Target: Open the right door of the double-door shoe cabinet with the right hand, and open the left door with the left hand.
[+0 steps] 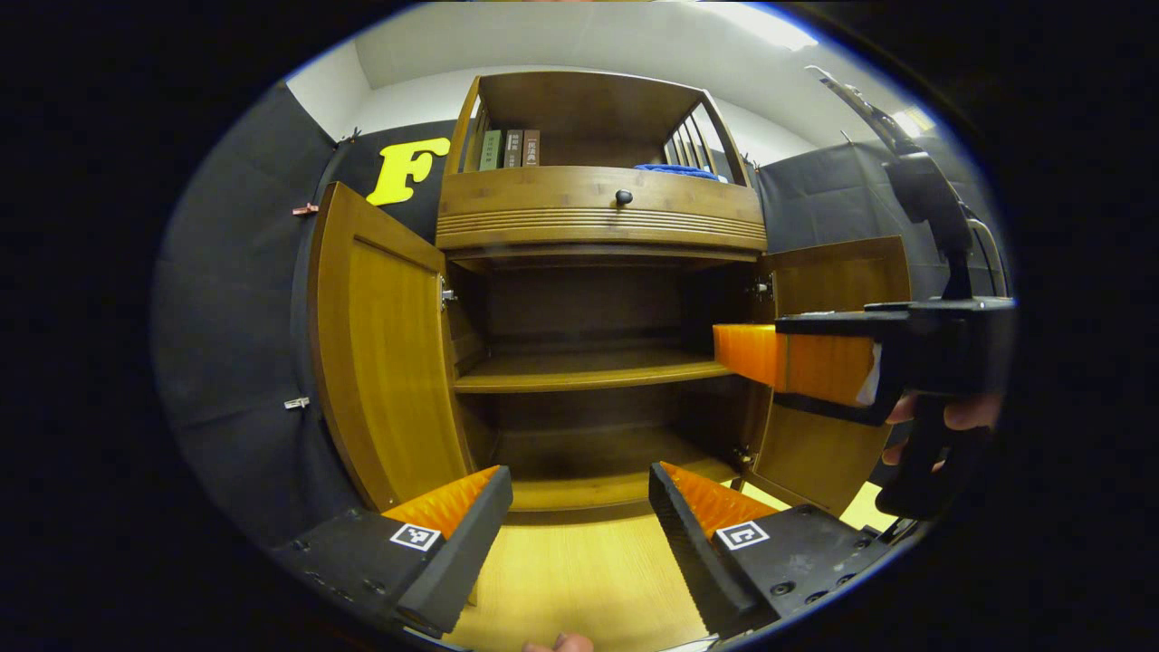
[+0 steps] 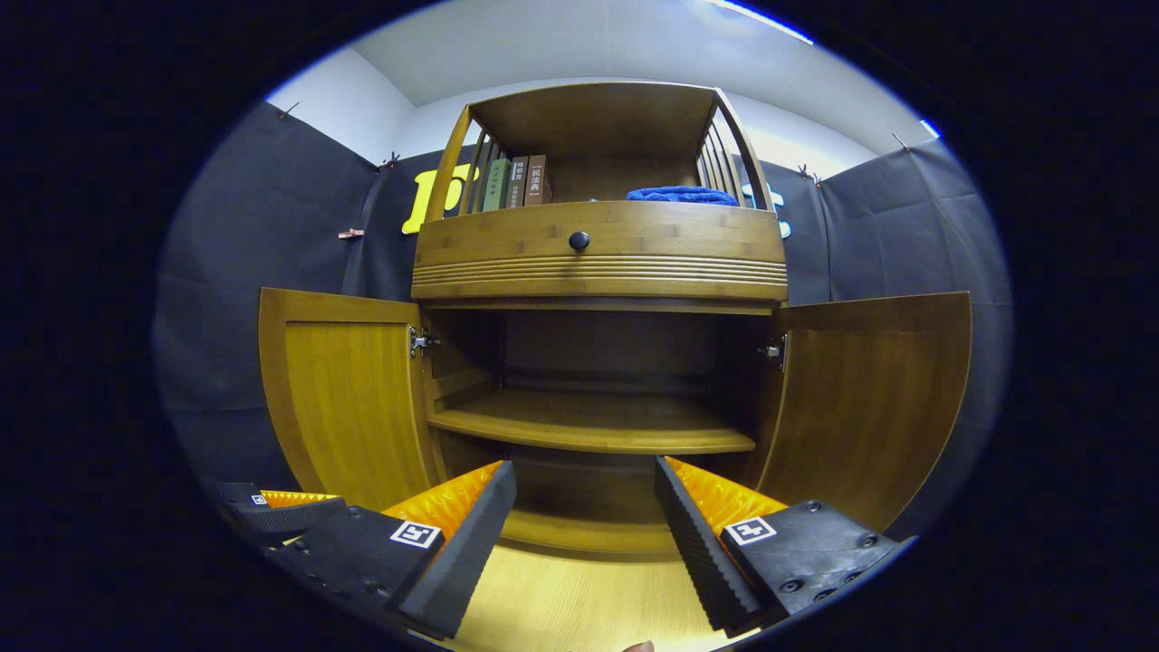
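The cabinet (image 2: 598, 263) stands ahead, left door (image 2: 349, 403) and right door (image 2: 869, 407) both swung wide (shelves bare inside). Left gripper (image 1: 579, 507) and right gripper (image 2: 584, 507) hang before it, jaws spread apart, holding nothing.

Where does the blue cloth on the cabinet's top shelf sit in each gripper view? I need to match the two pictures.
Left gripper view: the blue cloth lies upper centre-right, on the top shelf by the right-hand slats.
Right gripper view: the blue cloth lies upper centre, slightly right, on the same shelf.
Shared landmark: the dark round drawer knob, below and left of the cloth in both.
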`<state>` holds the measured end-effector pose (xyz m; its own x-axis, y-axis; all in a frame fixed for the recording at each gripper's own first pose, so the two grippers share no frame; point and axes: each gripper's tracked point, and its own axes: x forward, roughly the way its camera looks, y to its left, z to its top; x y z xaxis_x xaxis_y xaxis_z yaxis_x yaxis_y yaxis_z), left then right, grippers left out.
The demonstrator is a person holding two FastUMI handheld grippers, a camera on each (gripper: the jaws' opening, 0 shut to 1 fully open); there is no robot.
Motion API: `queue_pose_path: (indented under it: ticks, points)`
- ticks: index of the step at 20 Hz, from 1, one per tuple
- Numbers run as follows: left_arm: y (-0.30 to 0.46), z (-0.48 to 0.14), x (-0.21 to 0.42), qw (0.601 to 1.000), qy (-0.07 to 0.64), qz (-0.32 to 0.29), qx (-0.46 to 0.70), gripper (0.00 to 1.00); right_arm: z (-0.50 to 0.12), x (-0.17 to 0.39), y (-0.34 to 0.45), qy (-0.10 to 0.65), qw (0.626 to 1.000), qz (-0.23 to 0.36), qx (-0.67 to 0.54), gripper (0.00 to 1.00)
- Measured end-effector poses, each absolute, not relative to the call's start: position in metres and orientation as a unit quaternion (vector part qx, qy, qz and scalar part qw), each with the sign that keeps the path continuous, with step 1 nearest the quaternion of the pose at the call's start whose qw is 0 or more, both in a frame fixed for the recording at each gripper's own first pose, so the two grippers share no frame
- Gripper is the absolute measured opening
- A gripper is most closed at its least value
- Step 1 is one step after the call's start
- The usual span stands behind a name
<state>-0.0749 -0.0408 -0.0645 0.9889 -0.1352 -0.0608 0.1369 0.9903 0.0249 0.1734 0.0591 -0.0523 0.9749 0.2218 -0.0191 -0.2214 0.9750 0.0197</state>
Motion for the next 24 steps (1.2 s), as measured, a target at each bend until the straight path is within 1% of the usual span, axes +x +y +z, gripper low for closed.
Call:
queue_pose_path:
  ticks: [3, 4, 5, 8, 9, 10, 11, 12, 13, 14, 15, 16, 17, 18, 19, 20, 24]
  points:
    - [-0.04, -0.063, -0.074, 0.998, 0.028, -0.064, 0.008, 0.96, -0.052, 0.173, 0.056, 0.012, 0.994, 0.106, 0.007, 0.98]
    - [-0.04, -0.063, -0.073, 0.998, 0.028, -0.062, 0.003, 0.95, -0.05, 0.174, 0.055, 0.009, 0.995, 0.104, 0.008, 0.96]
    - [-0.039, -0.065, -0.073, 0.998, 0.028, -0.059, 0.001, 0.95, -0.048, 0.175, 0.054, 0.002, 0.995, 0.103, 0.009, 0.98]
    - [-0.035, -0.065, -0.069, 0.999, 0.023, -0.043, -0.002, 0.94, -0.04, 0.182, 0.049, -0.021, 0.995, 0.094, 0.003, 0.98]
    - [-0.035, -0.065, -0.067, 0.999, 0.022, -0.041, -0.007, 0.95, -0.039, 0.183, 0.047, -0.024, 0.995, 0.092, 0.001, 0.96]
    - [-0.037, -0.064, -0.066, 0.999, 0.021, -0.043, -0.008, 0.94, -0.039, 0.182, 0.047, -0.024, 0.995, 0.093, 0.003, 0.98]
    - [-0.038, -0.062, -0.064, 0.999, 0.02, -0.041, -0.006, 0.95, -0.04, 0.181, 0.049, -0.022, 0.995, 0.098, 0.009, 0.96]
    - [-0.037, -0.061, -0.061, 0.999, 0.019, -0.04, -0.005, 0.94, -0.042, 0.179, 0.05, -0.017, 0.995, 0.1, 0.014, 0.98]
    - [-0.038, -0.062, -0.056, 0.999, 0.02, -0.04, -0.007, 0.95, -0.044, 0.178, 0.05, -0.013, 0.995, 0.101, 0.017, 0.96]
    - [-0.039, -0.062, -0.054, 0.999, 0.021, -0.042, -0.01, 0.95, -0.046, 0.178, 0.047, -0.009, 0.995, 0.099, 0.018, 0.98]
    - [-0.038, -0.064, -0.051, 0.999, 0.025, -0.042, -0.012, 0.95, -0.049, 0.176, 0.045, -0.001, 0.995, 0.096, 0.019, 0.98]
    - [-0.035, -0.065, -0.048, 0.999, 0.026, -0.038, -0.014, 0.95, -0.05, 0.174, 0.043, 0.0, 0.995, 0.095, 0.022, 0.98]
    - [-0.031, -0.066, -0.046, 0.999, 0.028, -0.031, -0.017, 0.94, -0.051, 0.174, 0.042, 0.0, 0.995, 0.093, 0.023, 0.95]
    - [-0.026, -0.067, -0.043, 0.999, 0.029, -0.024, -0.024, 0.94, -0.051, 0.177, 0.04, -0.002, 0.996, 0.092, 0.023, 0.98]
    - [-0.022, -0.067, -0.04, 0.999, 0.028, -0.017, -0.032, 0.94, -0.053, 0.178, 0.038, 0.0, 0.995, 0.092, 0.022, 0.96]
    - [-0.017, -0.066, -0.038, 0.999, 0.025, -0.008, -0.036, 0.95, -0.054, 0.178, 0.036, 0.001, 0.995, 0.093, 0.023, 0.96]
    - [-0.004, -0.069, -0.028, 0.999, 0.023, 0.023, -0.035, 0.94, -0.062, 0.174, 0.036, 0.016, 0.994, 0.102, 0.035, 0.96]
